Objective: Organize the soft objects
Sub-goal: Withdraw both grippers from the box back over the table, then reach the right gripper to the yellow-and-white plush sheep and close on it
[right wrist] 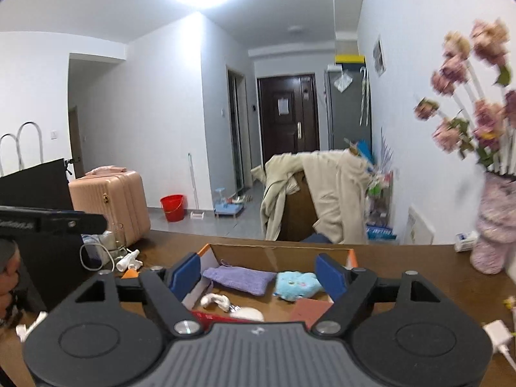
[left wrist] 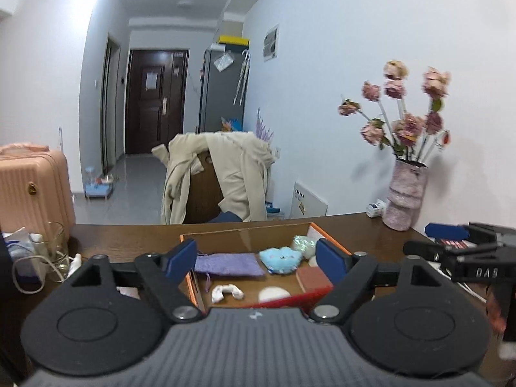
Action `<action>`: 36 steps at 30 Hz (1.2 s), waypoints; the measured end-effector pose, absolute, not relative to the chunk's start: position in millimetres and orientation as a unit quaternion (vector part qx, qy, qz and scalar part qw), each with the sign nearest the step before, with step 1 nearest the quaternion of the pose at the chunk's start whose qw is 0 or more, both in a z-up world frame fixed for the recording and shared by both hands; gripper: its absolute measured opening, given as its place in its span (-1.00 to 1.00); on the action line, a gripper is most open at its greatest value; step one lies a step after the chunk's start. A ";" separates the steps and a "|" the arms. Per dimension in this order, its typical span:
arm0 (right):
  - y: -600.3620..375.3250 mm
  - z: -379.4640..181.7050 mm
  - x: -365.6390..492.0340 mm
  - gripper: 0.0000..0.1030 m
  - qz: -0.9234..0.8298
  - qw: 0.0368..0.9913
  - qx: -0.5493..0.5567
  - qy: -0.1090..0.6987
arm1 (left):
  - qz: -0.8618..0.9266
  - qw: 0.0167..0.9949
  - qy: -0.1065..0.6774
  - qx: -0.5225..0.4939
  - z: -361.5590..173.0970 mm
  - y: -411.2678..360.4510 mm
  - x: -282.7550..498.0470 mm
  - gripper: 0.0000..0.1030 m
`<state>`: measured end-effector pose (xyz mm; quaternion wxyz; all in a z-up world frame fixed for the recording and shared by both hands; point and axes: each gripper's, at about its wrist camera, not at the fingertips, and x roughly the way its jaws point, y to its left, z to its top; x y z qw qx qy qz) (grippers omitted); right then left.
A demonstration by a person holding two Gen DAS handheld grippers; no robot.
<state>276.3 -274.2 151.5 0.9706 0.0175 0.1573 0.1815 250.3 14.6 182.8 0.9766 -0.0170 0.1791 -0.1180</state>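
Soft toys (left wrist: pixel 280 259) fill a cardboard box (left wrist: pixel 245 233) on a wooden table (left wrist: pixel 129 242).

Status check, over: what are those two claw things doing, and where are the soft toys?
Left gripper and right gripper: jaws open, empty. Purple pouch and blue plush lie in the cardboard box. Nothing blocking the box.

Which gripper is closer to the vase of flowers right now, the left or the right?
The right. The right gripper sits on the vase side of the left gripper. Both hover open over the cardboard box, with the vase further off to their right by the wall.
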 end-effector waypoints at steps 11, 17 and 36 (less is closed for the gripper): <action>-299.9 71.5 155.4 0.65 0.202 0.966 -0.042 0.154 | -0.106 0.971 0.214 -0.013 89.7 -33.4 132.7 0.91; -313.5 30.2 130.5 0.65 0.206 0.956 -0.013 0.207 | -0.091 0.958 0.272 -0.019 56.6 -37.8 134.3 0.91; -311.1 -9.4 245.4 0.66 0.109 0.947 0.078 0.291 | -0.106 0.955 0.276 -0.039 54.1 -77.3 245.7 0.83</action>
